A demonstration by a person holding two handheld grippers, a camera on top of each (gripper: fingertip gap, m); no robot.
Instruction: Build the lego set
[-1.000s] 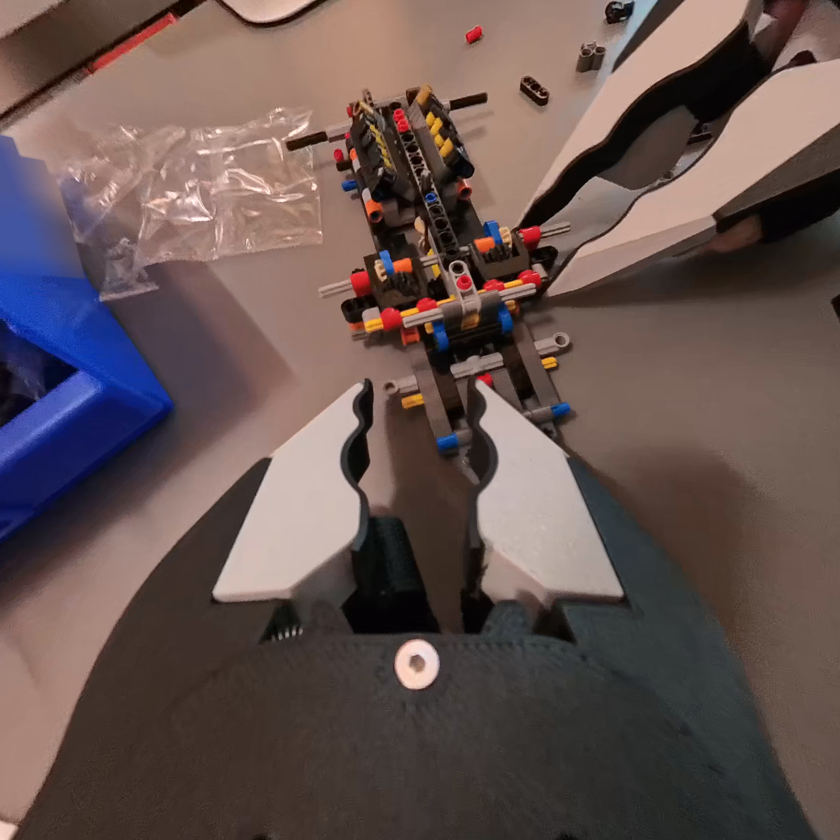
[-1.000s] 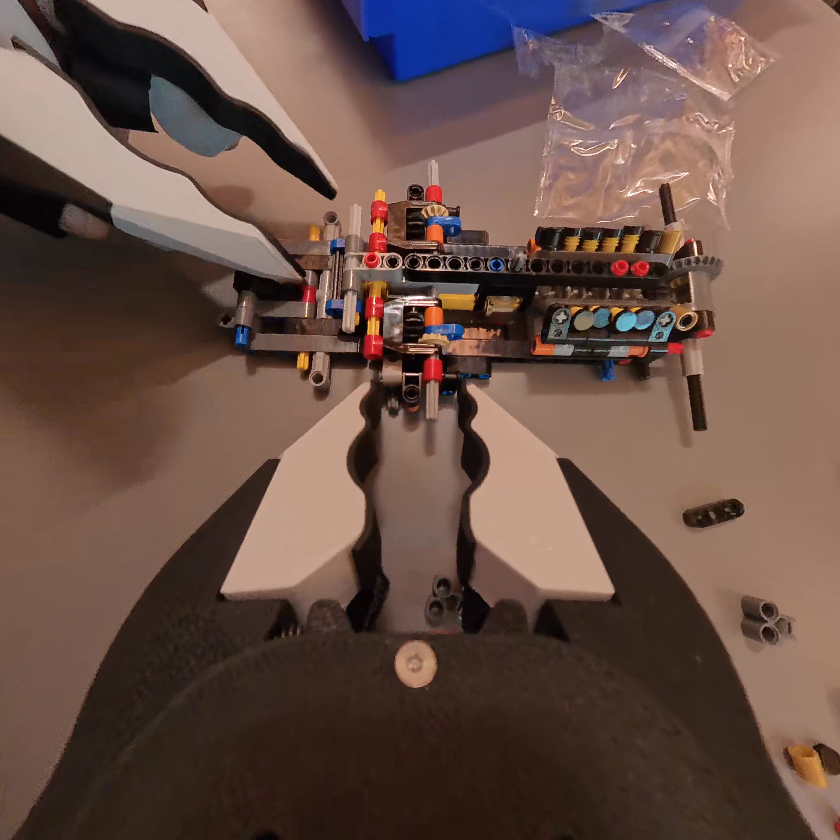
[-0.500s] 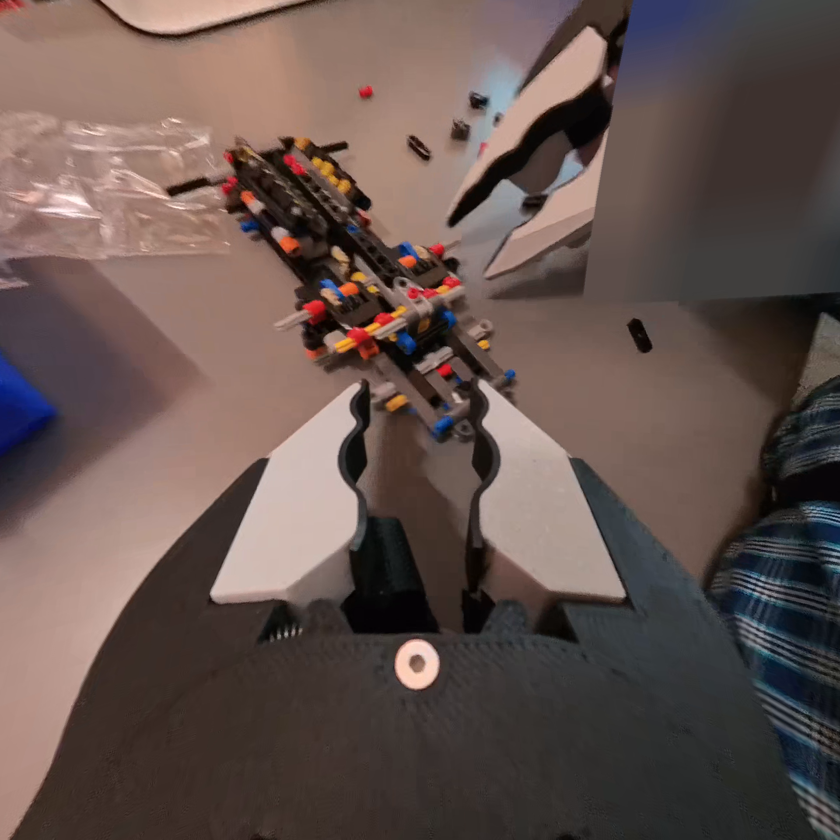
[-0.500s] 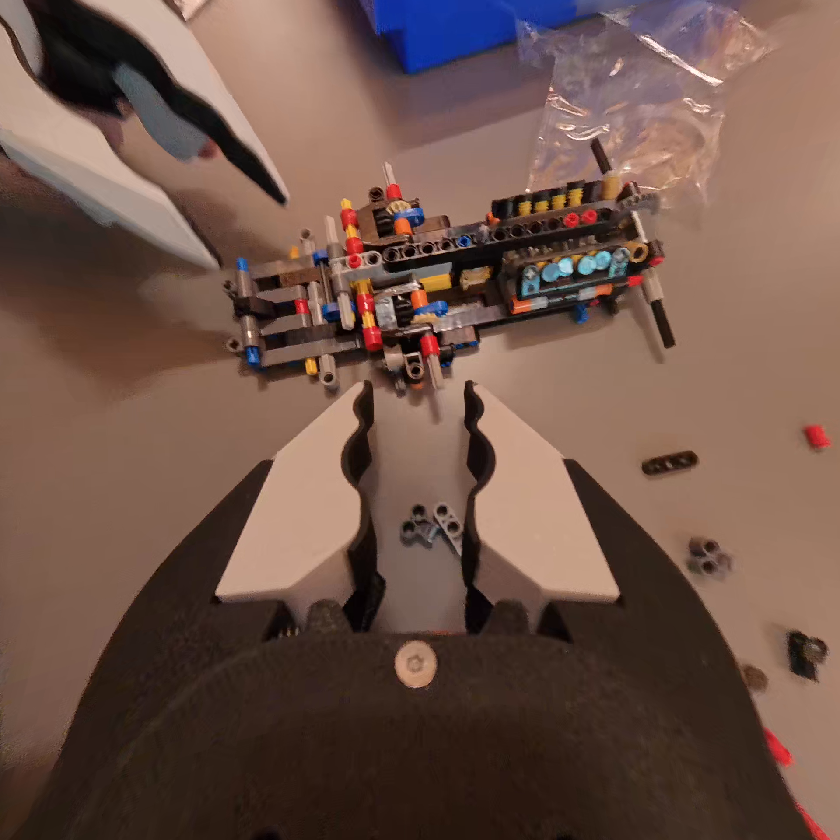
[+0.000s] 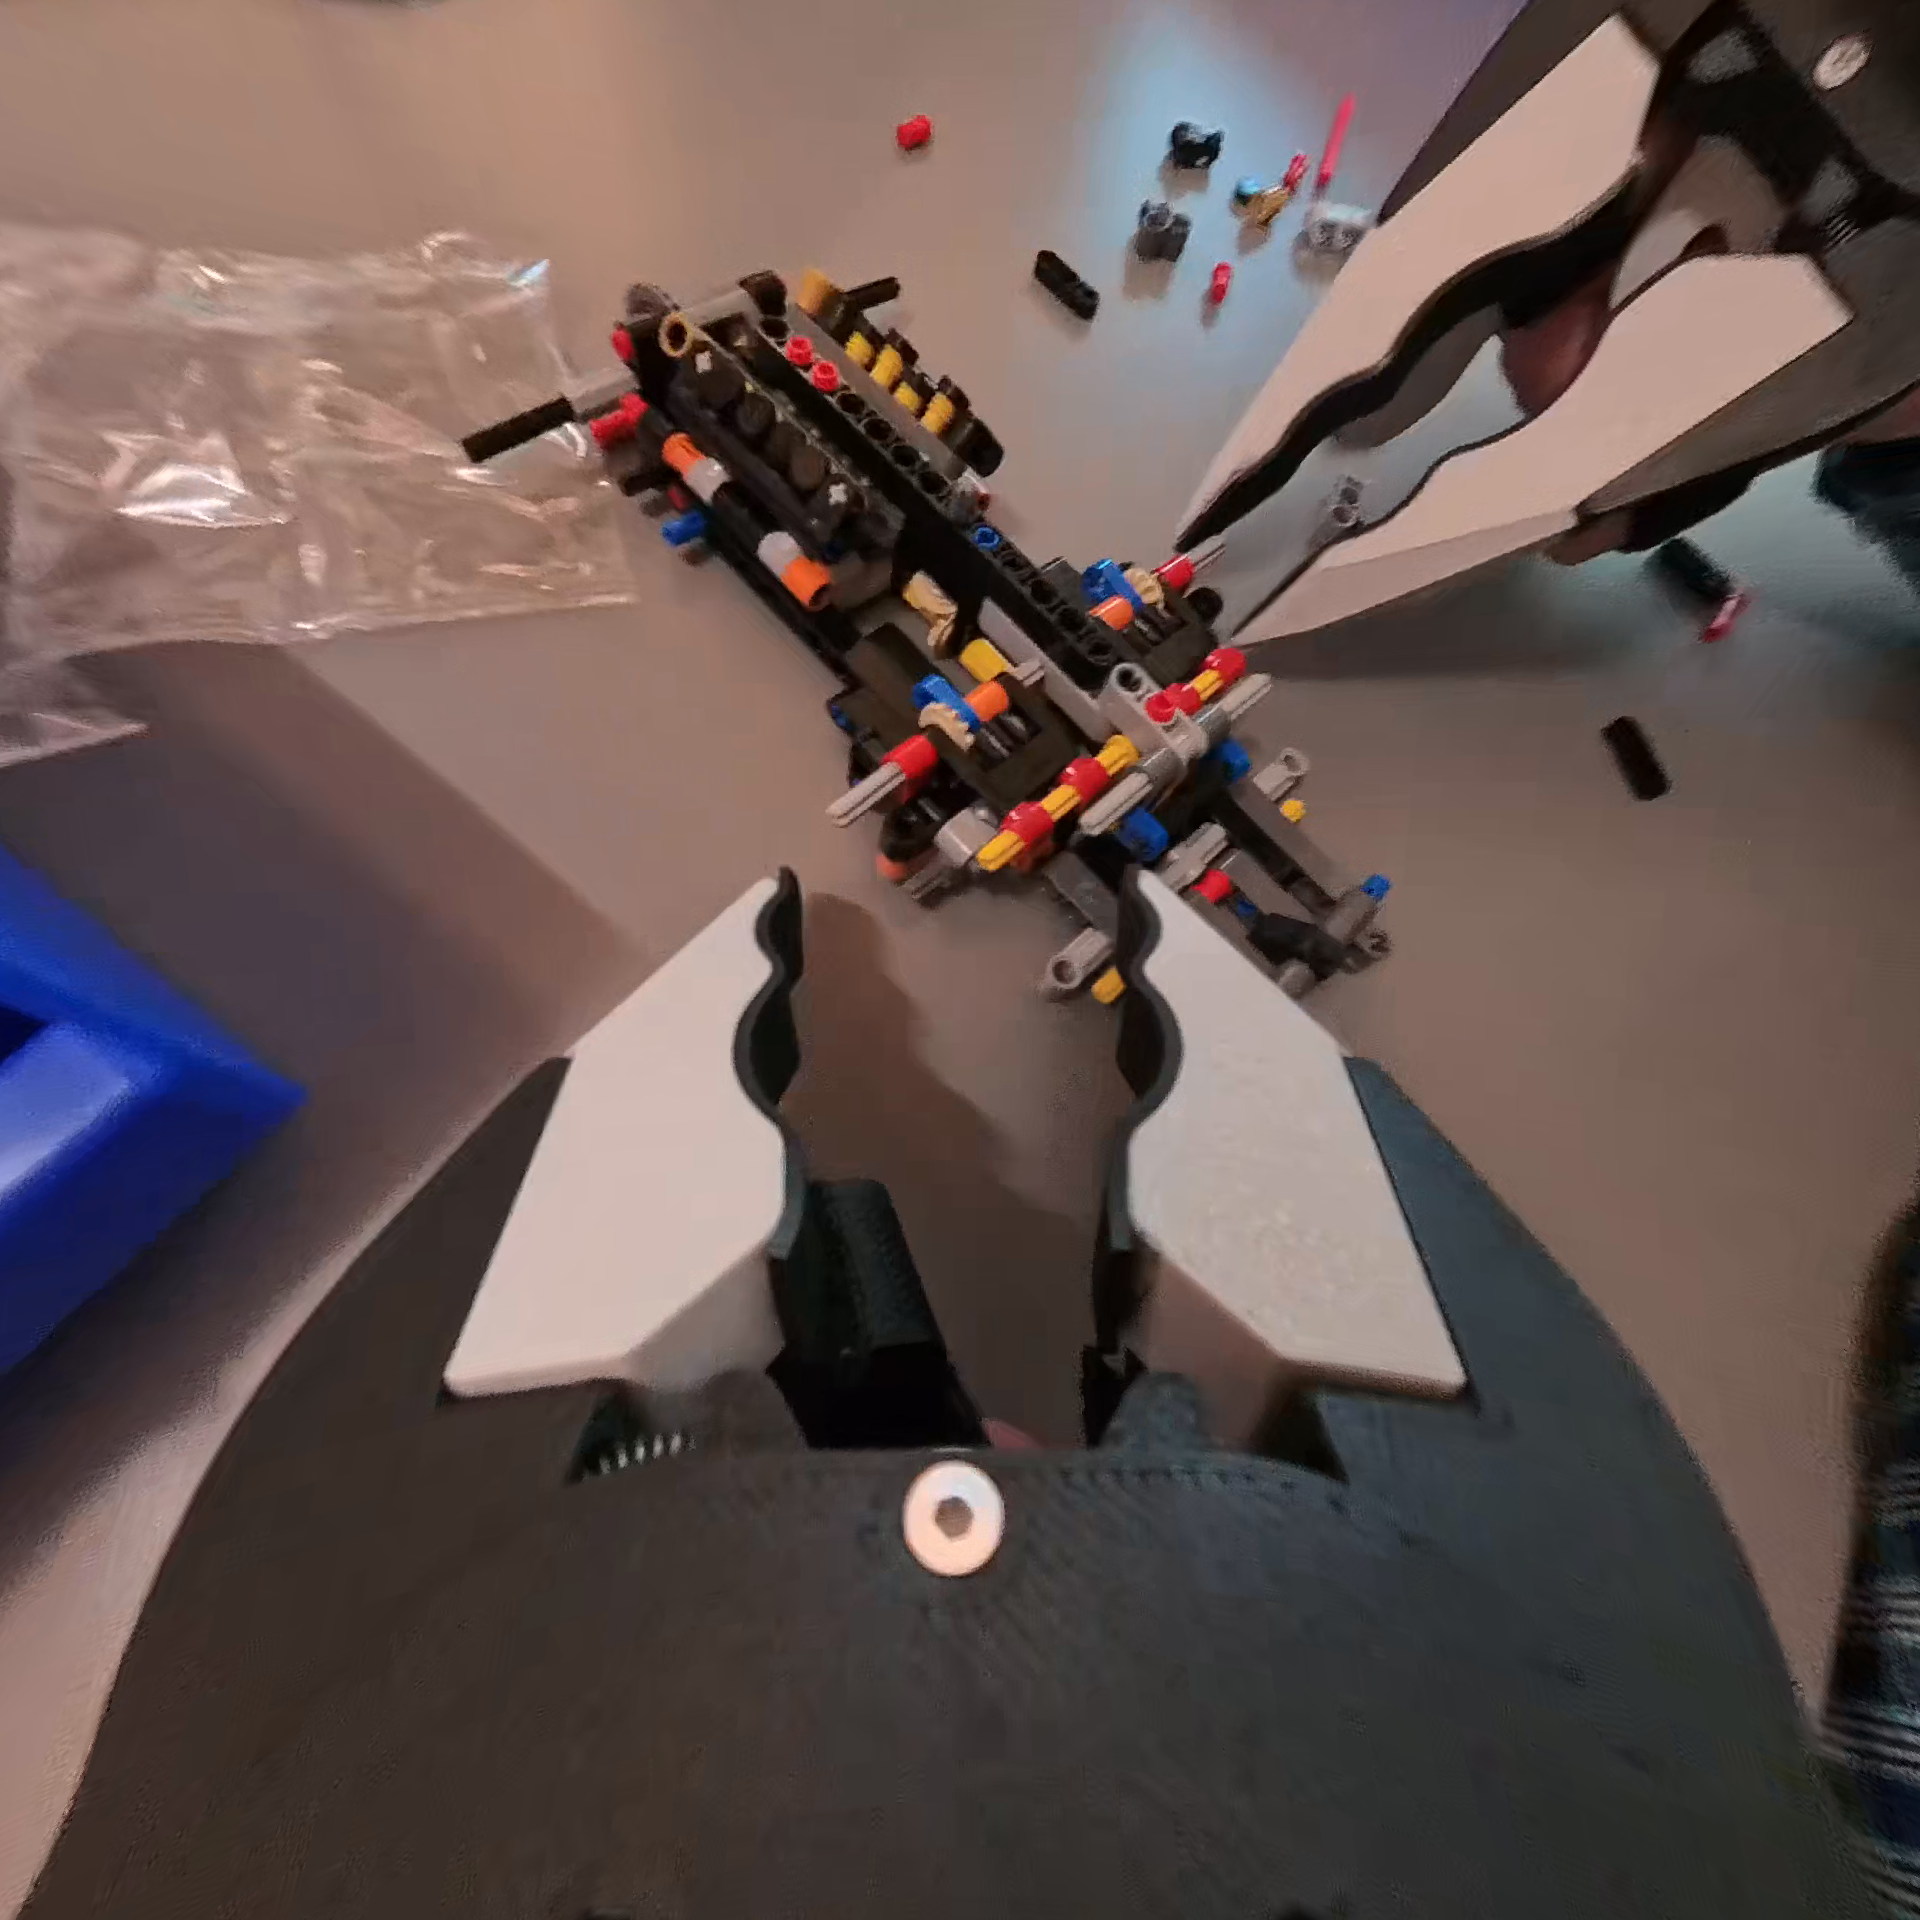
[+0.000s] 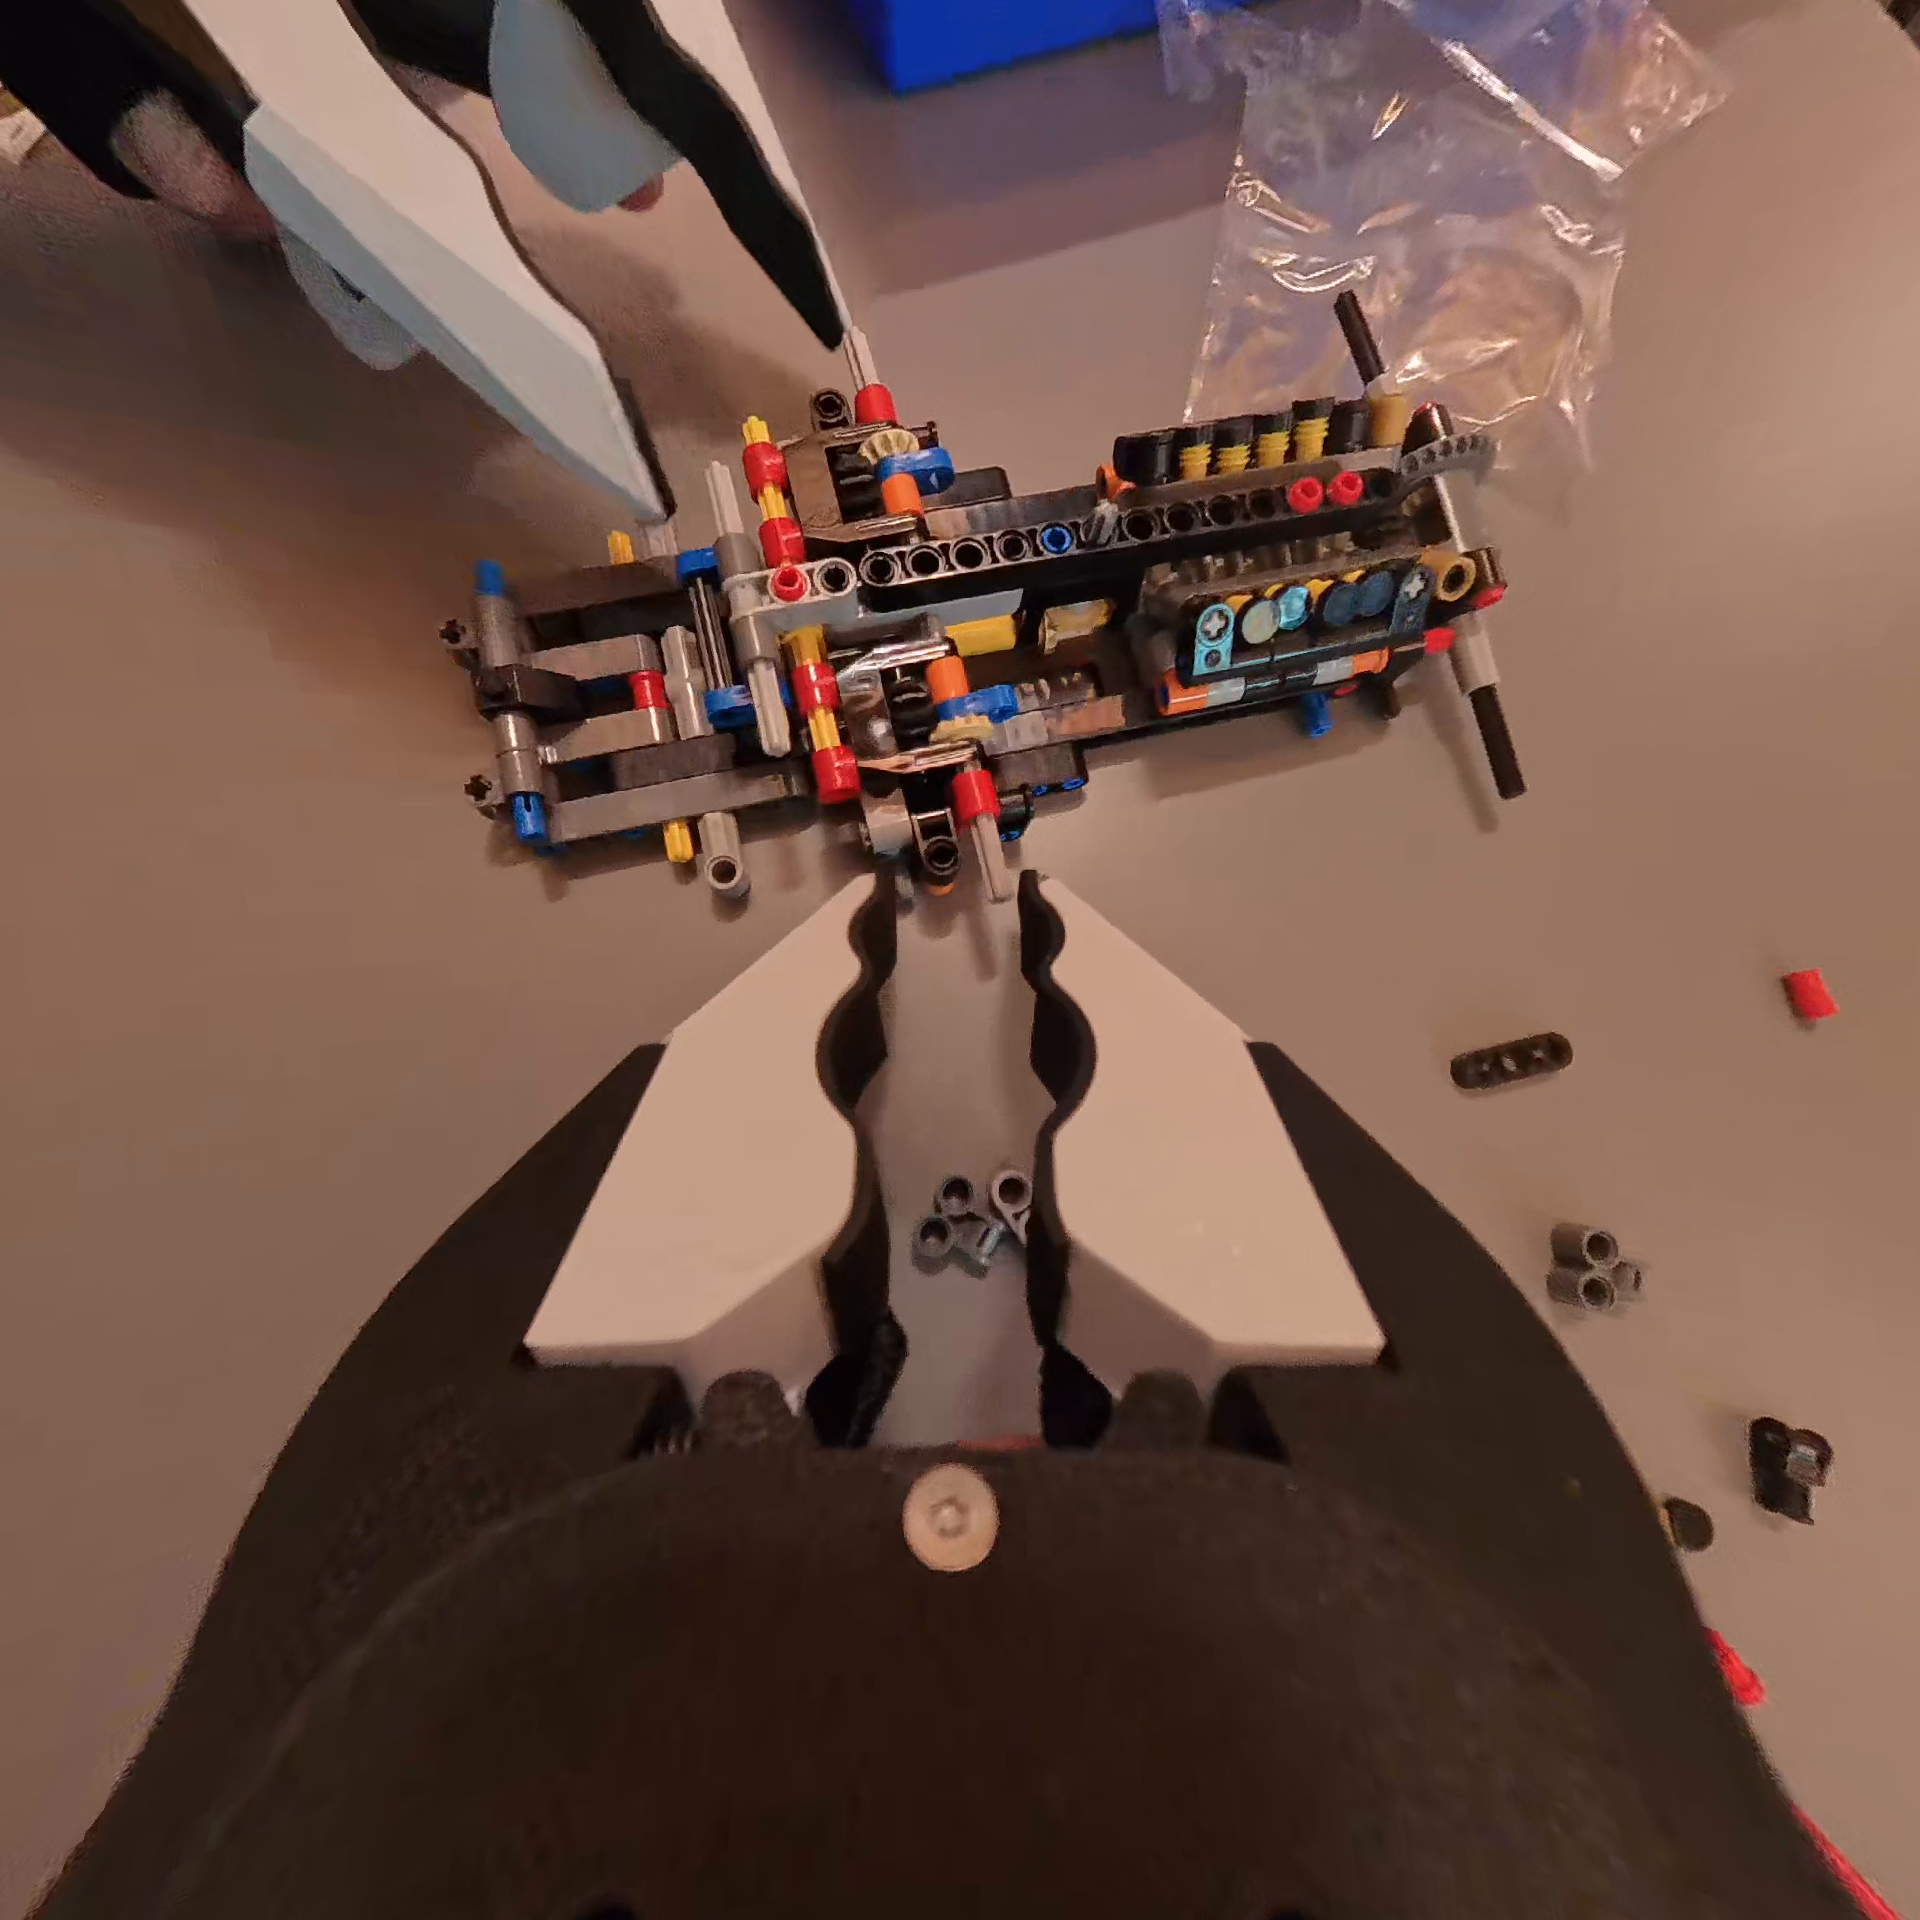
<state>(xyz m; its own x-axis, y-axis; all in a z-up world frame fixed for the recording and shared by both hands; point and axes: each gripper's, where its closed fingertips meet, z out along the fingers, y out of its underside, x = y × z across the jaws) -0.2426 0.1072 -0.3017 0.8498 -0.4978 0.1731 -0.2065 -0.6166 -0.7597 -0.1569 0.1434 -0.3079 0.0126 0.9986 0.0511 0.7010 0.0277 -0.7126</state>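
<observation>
The lego model (image 5: 997, 644) lies flat on the grey tabletop (image 5: 1558, 1143). The left gripper (image 5: 961, 904) and the right gripper (image 6: 956, 894) both hover at its edge, jaws apart and empty. Only the right wrist view shows grey connectors (image 6: 971, 1221) lying between its fingers.

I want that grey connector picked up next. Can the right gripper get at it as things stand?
Probably yes: the right gripper is open and the connector lies loose on the table between its fingers.
</observation>
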